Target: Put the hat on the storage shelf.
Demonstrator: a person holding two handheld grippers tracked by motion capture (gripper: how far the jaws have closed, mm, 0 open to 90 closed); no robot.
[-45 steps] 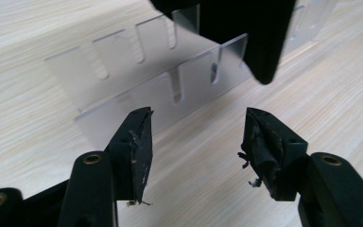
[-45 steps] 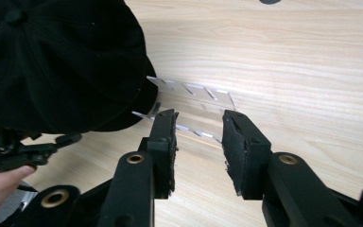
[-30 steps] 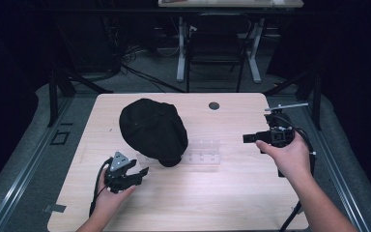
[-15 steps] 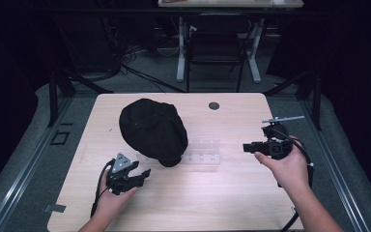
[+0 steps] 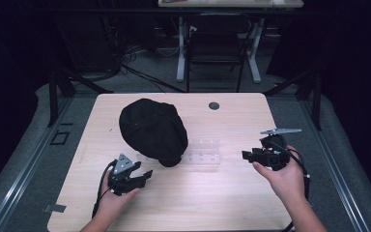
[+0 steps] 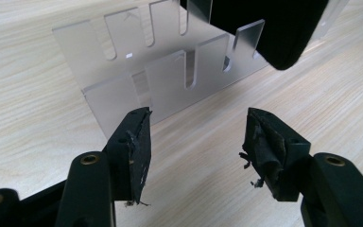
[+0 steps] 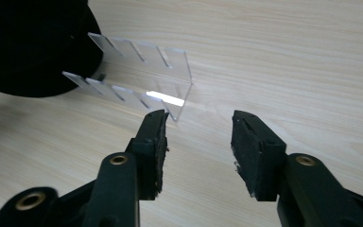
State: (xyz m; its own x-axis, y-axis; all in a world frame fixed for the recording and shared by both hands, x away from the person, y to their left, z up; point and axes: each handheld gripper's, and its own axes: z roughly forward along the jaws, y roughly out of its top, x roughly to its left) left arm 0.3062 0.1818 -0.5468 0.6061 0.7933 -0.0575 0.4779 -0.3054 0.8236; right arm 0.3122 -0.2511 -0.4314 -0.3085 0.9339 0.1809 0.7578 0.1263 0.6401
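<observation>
A black cap (image 5: pixel 152 129) rests on one end of a clear slotted acrylic rack (image 5: pixel 204 151) at the middle of the wooden table (image 5: pixel 232 203). My left gripper (image 5: pixel 142 177) sits at the front left, open and empty, its jaws aimed at the rack (image 6: pixel 170 71) with the cap's edge (image 6: pixel 274 28) at the upper right. My right gripper (image 5: pixel 248 155) is held at the right, open and empty, and points left at the rack's free end (image 7: pixel 142 71); the cap (image 7: pixel 33 42) covers the far end.
A small dark round disc (image 5: pixel 214 105) lies near the table's far edge. Black cables trail from both grippers toward the front edge. A chair and table legs stand on the floor beyond the table.
My right gripper has come down and back toward the front of the table, still pointing at the rack. The left gripper has shifted slightly right. Cap and rack have not moved.
</observation>
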